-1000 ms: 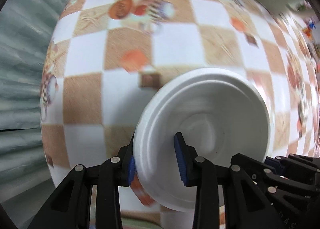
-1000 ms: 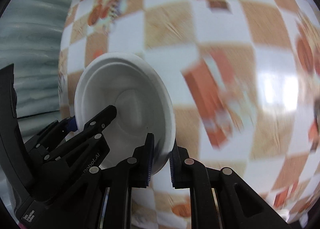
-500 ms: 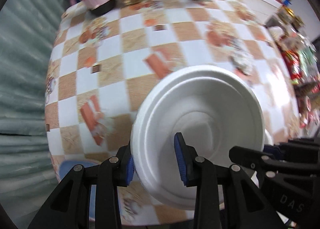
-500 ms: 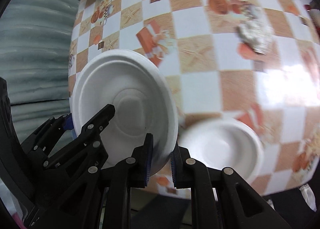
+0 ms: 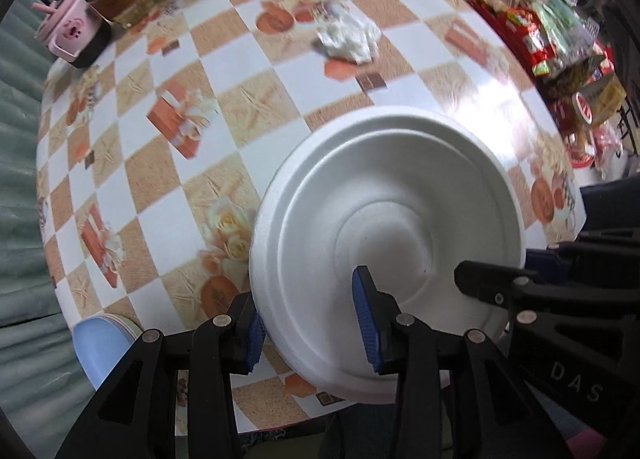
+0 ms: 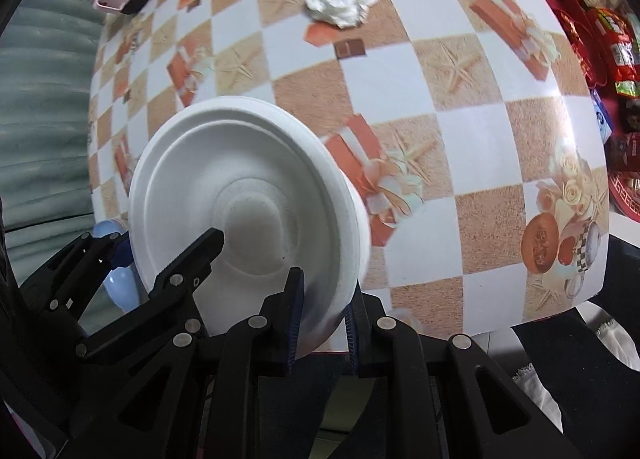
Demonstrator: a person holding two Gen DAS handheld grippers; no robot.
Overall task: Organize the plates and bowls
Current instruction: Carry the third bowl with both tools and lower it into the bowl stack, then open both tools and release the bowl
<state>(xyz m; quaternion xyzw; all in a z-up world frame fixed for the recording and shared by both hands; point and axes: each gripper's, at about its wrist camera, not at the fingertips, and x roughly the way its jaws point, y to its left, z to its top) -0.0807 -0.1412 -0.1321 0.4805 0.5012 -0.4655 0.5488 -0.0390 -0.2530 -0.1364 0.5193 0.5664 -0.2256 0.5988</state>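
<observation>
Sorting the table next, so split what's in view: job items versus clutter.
Job: white foam plate held by left gripper and right gripper; pale blue plate.
Clutter: crumpled white tissue, pink mug, snack packets.

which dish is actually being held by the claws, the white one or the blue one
The white foam plate: the left claw and right claw each pinch its rim. The light blue dish lies untouched at the near left edge of the checkered table.

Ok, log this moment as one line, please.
left claw: shut on white foam plate | right claw: shut on same plate's opposite rim | plate: lifted over checkered tablecloth | blue plate: at table edge
</observation>
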